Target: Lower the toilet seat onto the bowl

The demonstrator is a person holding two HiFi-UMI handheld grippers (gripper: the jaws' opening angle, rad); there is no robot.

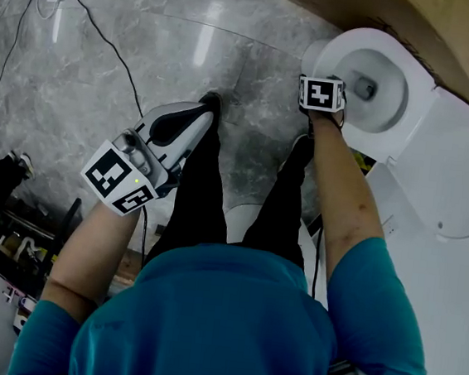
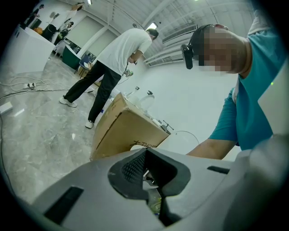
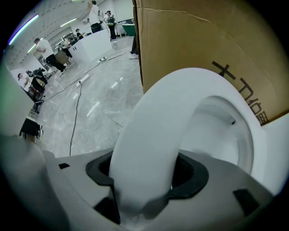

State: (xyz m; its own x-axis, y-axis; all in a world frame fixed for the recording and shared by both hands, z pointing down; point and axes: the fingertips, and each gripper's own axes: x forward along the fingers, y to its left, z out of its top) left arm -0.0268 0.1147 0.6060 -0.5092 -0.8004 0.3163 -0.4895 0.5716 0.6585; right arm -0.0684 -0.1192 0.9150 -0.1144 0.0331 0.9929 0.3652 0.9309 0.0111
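Note:
The white toilet seat [image 1: 342,51] lies low over the bowl [image 1: 379,91] at the upper right of the head view. My right gripper [image 1: 326,110] points straight down at the seat's near rim. In the right gripper view the seat [image 3: 158,117] fills the gap of that gripper [image 3: 144,182], and both dark pads [image 3: 97,173] press its sides. The inside of the bowl [image 3: 223,131] shows to the right. My left gripper [image 1: 193,120] hangs over the floor by my left leg, away from the toilet. Its jaws [image 2: 146,173] stand together with nothing between them.
A large cardboard box [image 1: 402,17] [image 3: 198,40] stands right behind the toilet. The toilet's white body [image 1: 462,165] fills the right side. A black cable [image 1: 108,40] crosses the grey marble floor. Dark equipment [image 1: 5,233] sits at the lower left. A person in white [image 2: 115,58] stands farther off.

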